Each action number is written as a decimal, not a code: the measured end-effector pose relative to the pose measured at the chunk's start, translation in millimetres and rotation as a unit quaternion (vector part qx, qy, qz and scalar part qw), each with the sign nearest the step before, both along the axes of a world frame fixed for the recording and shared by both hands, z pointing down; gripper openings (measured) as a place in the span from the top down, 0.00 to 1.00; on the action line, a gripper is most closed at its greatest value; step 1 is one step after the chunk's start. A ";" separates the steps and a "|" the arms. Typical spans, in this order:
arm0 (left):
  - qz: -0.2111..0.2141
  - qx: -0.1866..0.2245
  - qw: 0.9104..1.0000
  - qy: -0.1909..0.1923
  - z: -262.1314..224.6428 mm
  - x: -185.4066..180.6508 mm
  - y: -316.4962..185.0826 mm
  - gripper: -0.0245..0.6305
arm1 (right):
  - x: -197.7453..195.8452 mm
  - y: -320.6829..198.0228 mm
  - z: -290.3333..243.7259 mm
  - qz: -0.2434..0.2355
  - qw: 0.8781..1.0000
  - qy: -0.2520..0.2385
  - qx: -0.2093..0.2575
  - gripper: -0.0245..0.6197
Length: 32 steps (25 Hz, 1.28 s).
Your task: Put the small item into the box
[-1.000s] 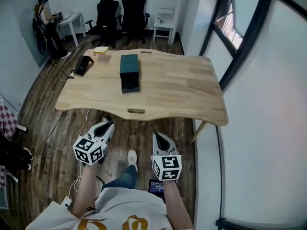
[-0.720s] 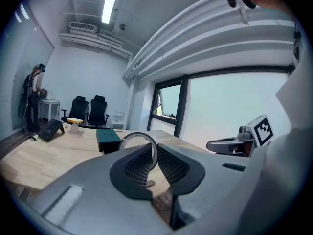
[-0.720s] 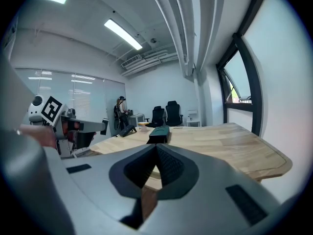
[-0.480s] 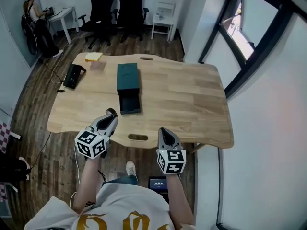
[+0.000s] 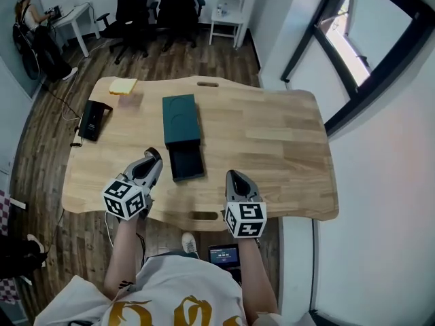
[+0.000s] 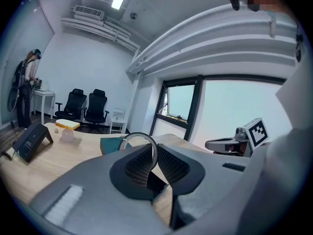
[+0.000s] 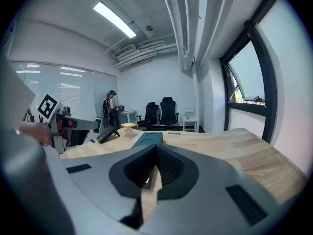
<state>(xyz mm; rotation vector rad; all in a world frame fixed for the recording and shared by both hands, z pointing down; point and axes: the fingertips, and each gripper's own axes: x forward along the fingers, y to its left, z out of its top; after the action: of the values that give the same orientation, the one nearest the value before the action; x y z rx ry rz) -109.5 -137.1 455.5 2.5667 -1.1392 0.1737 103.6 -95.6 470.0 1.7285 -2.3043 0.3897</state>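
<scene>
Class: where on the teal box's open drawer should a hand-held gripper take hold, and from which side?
Probably the front wall of the drawer, coming from the near edge of the table: it juts out of the box toward that edge, open on top.

A pale wooden tabletop (image 5: 272,134) with rounded corners and a wavy near edge carried four things. Left of its middle lay a dark teal box (image 5: 181,117), long side running front to back — its drawer (image 5: 187,163) stood pulled out toward the near edge. Well apart, by the left edge, sat a black device (image 5: 94,119). At the far left corner lay a flat yellow block (image 5: 123,85), and just beside it a small pale object (image 5: 134,99) — too small to identify. One slot (image 5: 207,84) marked the far edge, a second slot (image 5: 203,216) the near edge.
</scene>
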 end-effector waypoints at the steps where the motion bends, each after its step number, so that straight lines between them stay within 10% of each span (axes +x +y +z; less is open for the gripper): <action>1: 0.002 -0.003 1.000 0.000 2.3 -1.0 -3.2 0.91 | -0.4 0.0 1.8 0.003 1.000 0.000 -0.002 0.95; 32: 0.027 -0.017 0.999 -0.011 19.9 16.4 -34.0 0.91 | -8.5 -25.5 20.4 -0.009 0.999 -0.040 -0.011 0.95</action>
<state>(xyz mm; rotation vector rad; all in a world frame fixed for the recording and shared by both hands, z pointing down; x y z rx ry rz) -93.1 -171.1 475.4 2.5742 -1.0652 0.2338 95.1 -121.1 490.4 1.7108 -2.3596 0.4882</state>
